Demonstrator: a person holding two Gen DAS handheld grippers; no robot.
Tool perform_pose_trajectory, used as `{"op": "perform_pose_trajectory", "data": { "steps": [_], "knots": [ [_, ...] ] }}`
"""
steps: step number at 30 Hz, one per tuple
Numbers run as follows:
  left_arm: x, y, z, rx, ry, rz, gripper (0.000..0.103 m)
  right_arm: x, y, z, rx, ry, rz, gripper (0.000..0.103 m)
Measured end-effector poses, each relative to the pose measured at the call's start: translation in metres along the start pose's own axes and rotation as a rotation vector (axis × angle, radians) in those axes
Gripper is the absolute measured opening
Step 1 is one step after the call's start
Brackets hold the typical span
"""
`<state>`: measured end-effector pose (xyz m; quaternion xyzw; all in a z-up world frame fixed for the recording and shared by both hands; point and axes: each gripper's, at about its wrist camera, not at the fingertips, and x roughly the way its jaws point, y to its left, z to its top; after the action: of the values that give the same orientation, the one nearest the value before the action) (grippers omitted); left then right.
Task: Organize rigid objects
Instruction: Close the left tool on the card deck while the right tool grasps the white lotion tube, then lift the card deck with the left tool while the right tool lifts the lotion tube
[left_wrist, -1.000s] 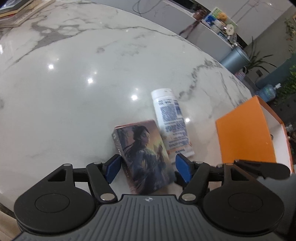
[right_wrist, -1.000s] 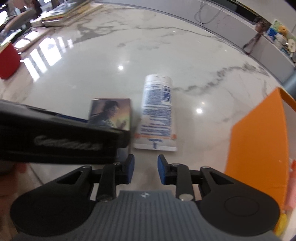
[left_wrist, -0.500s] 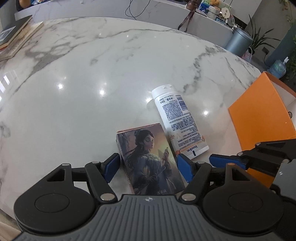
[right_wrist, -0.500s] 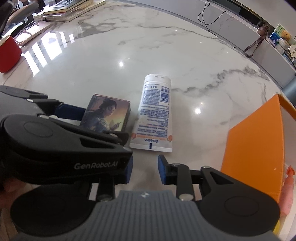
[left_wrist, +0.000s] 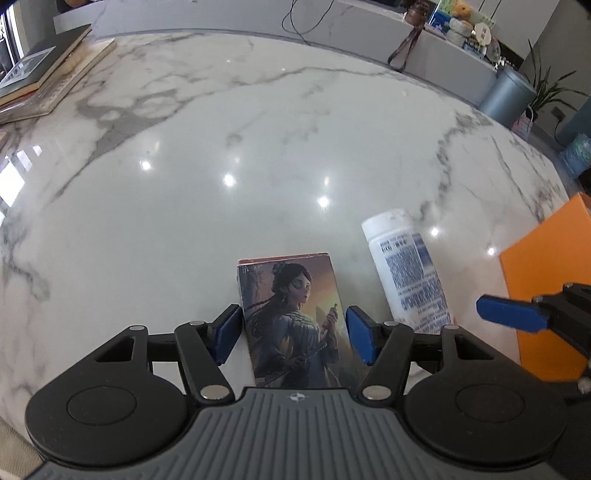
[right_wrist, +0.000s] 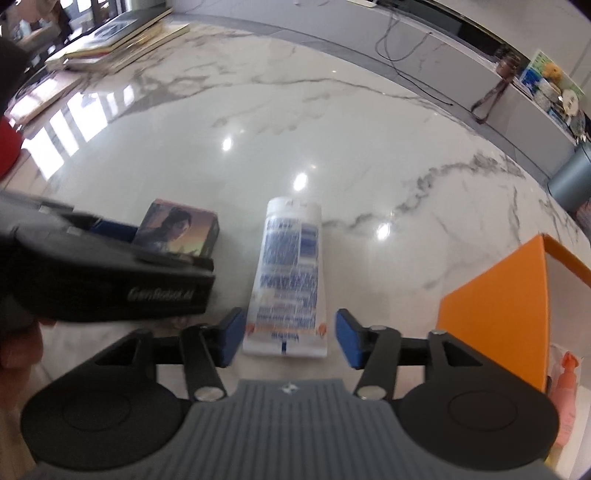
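A small box with an illustrated woman (left_wrist: 291, 295) lies on the white marble table (left_wrist: 221, 147). My left gripper (left_wrist: 294, 336) straddles it, its jaws closing, the blue pads close against the box's two sides. To the right lies a white lotion tube (left_wrist: 410, 269) with blue print. In the right wrist view my right gripper (right_wrist: 288, 338) has jaws opening, and the tube's (right_wrist: 288, 266) crimped end sits between the pads with a gap on each side. The illustrated box (right_wrist: 177, 229) shows behind the blurred left gripper body (right_wrist: 92, 280).
An open orange box (right_wrist: 495, 314) stands at the right, with a pink bottle (right_wrist: 565, 398) inside. Stacked books (left_wrist: 44, 81) lie at the table's far left. A red object (right_wrist: 7, 147) sits at the left edge. A hand (right_wrist: 18, 343) holds the left gripper.
The left gripper swung to centre the illustrated box between its jaws, and they narrowed. The right jaws spread wide and came forward around the tube's end.
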<state>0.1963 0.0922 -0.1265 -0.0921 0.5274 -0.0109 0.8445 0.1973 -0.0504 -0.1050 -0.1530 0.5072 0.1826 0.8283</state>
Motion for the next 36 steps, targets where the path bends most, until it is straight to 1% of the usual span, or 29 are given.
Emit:
{"op": "perform_pose_trajectory", "data": {
  "steps": [3, 7, 11, 14, 17, 20, 21, 23, 25, 26, 27, 28, 33, 36],
  "knots": [
    [0.0, 0.005, 0.001, -0.014, -0.032, 0.001, 0.071, 0.009, 0.0, 0.008, 0.024, 0.006, 0.004, 0.063],
    [0.001, 0.008, 0.003, -0.03, -0.048, 0.009, 0.071, 0.017, 0.001, 0.012, 0.043, 0.003, 0.017, 0.064],
    [0.001, 0.01, 0.004, -0.036, -0.066, 0.014, 0.073, 0.024, -0.002, 0.015, 0.045, 0.001, 0.019, 0.07],
    [0.002, 0.01, 0.004, -0.036, -0.078, 0.018, 0.074, 0.03, -0.006, 0.017, 0.06, 0.011, 0.029, 0.07],
    [0.004, 0.008, 0.005, -0.018, -0.087, 0.031, 0.075, 0.038, -0.007, 0.018, 0.047, 0.014, 0.037, 0.07],
    [0.004, 0.011, 0.006, -0.032, -0.095, 0.037, 0.074, 0.042, -0.008, 0.018, 0.053, -0.006, 0.059, 0.072],
    [0.004, 0.011, 0.006, -0.034, -0.097, 0.036, 0.071, 0.043, -0.008, 0.018, 0.058, -0.01, 0.068, 0.072],
    [0.004, 0.012, 0.007, -0.037, -0.101, 0.035, 0.071, 0.045, -0.008, 0.019, 0.05, -0.027, 0.074, 0.073],
    [0.004, 0.012, 0.006, -0.035, -0.102, 0.036, 0.071, 0.045, -0.008, 0.019, 0.044, -0.034, 0.079, 0.071],
    [0.004, 0.012, 0.006, -0.032, -0.103, 0.037, 0.071, 0.044, -0.007, 0.019, 0.037, -0.037, 0.082, 0.065],
    [0.004, 0.011, 0.006, -0.028, -0.103, 0.038, 0.071, 0.042, -0.006, 0.019, 0.027, -0.044, 0.085, 0.054],
    [0.004, 0.011, 0.006, -0.028, -0.104, 0.039, 0.071, 0.041, -0.006, 0.019, 0.022, -0.046, 0.082, 0.05],
    [0.004, 0.012, 0.006, -0.024, -0.106, 0.038, 0.07, 0.038, -0.009, 0.017, 0.055, -0.019, 0.072, 0.049],
    [0.003, 0.012, 0.005, -0.025, -0.105, 0.035, 0.069, 0.034, -0.011, 0.011, 0.079, -0.015, 0.037, 0.048]
  ]
}}
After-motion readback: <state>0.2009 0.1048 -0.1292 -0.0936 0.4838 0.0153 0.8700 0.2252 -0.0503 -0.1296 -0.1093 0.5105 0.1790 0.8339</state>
